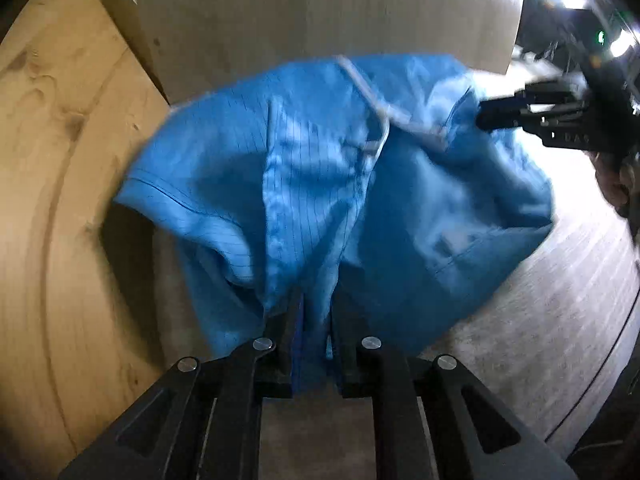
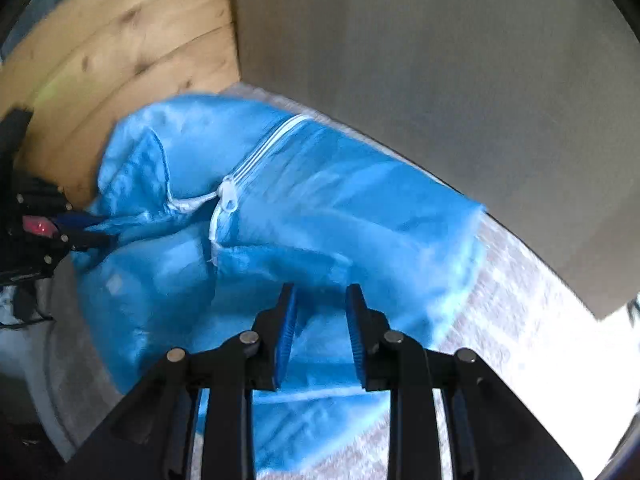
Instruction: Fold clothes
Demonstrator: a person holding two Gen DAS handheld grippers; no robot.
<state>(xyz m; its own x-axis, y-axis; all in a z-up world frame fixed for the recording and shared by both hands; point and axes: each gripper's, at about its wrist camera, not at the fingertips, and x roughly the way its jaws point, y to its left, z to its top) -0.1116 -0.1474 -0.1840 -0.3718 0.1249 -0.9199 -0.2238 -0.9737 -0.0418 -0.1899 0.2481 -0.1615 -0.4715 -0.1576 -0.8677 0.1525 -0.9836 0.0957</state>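
Observation:
A bright blue garment (image 1: pixel 320 184) with thin pinstripes and a white zipper (image 2: pixel 256 156) lies bunched on the pale surface. At the bottom of the left wrist view, my left gripper (image 1: pixel 319 298) is shut on a fold of its near edge. The right wrist view shows that same gripper (image 2: pixel 100 228) at the left, with cloth pinched in its tips. My right gripper (image 2: pixel 320 292) hovers over the garment's other side, open, its blue pads apart and loose cloth showing below the gap. Its tips (image 1: pixel 486 112) are at the garment's far right edge in the left wrist view.
A knotty wooden panel (image 1: pixel 60 160) rises on the left. A flat beige board (image 2: pixel 440 80) stands behind the garment. The pale grey work surface (image 1: pixel 540 300) extends to the right. A hand (image 1: pixel 612 188) holds the right gripper's handle.

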